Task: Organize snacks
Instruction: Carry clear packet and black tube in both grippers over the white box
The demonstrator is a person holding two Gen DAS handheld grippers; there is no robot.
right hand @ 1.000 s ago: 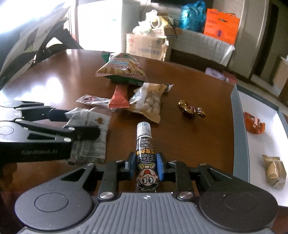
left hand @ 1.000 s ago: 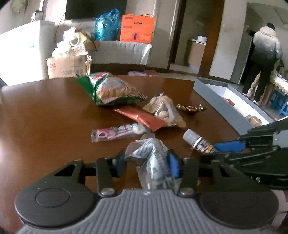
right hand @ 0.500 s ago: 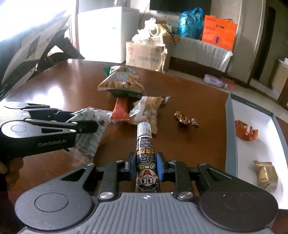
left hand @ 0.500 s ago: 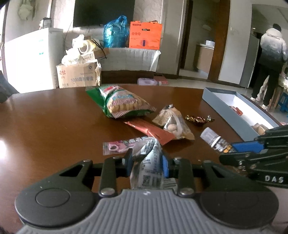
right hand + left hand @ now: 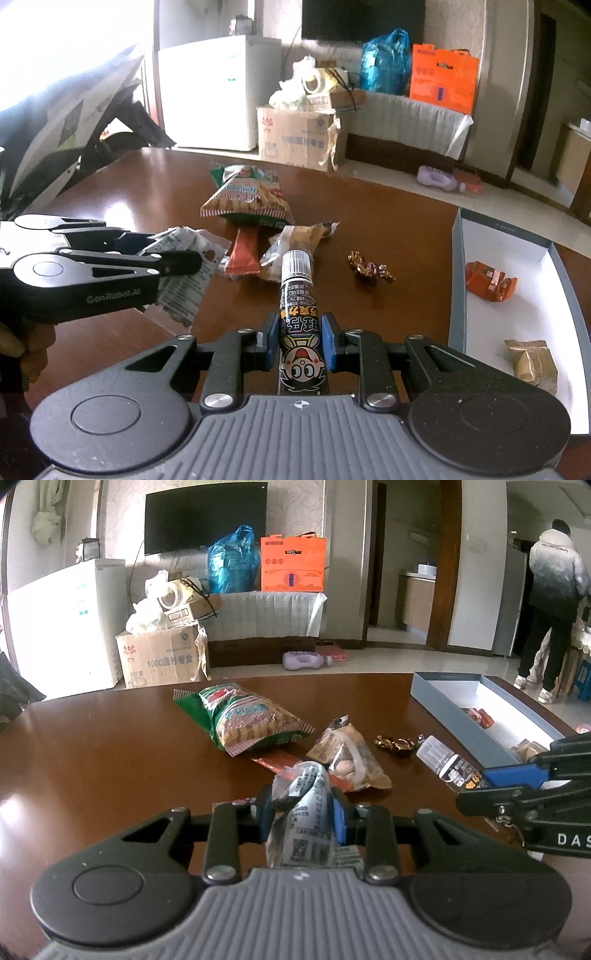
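Left gripper [image 5: 301,814] clamped on crumpled printed packet [image 5: 308,812], lower centre of frame, lifted off table [image 5: 92,768]. Right gripper [image 5: 299,341] clenched on black tube snack [image 5: 297,314], bottom centre, cap pointing up-frame. Grey box [image 5: 458,288] at right edge. Risks: thin packet slipping from pads; both grippers crowding at box, knocking each other; tube catching box wall.

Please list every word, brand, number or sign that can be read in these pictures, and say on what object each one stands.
"GenRobot.AI": side of the left gripper.
"DAS": cut-off letters on the right gripper.
"1000": cardboard box; the characters after it are unclear.
"AURORA": back of the person's jacket, very small.
"PRAWN CRACKER": green snack bag, partly distorted.
Black tube: Chinese characters, upside down, not readable.
Clear packet: print and QR code too small.
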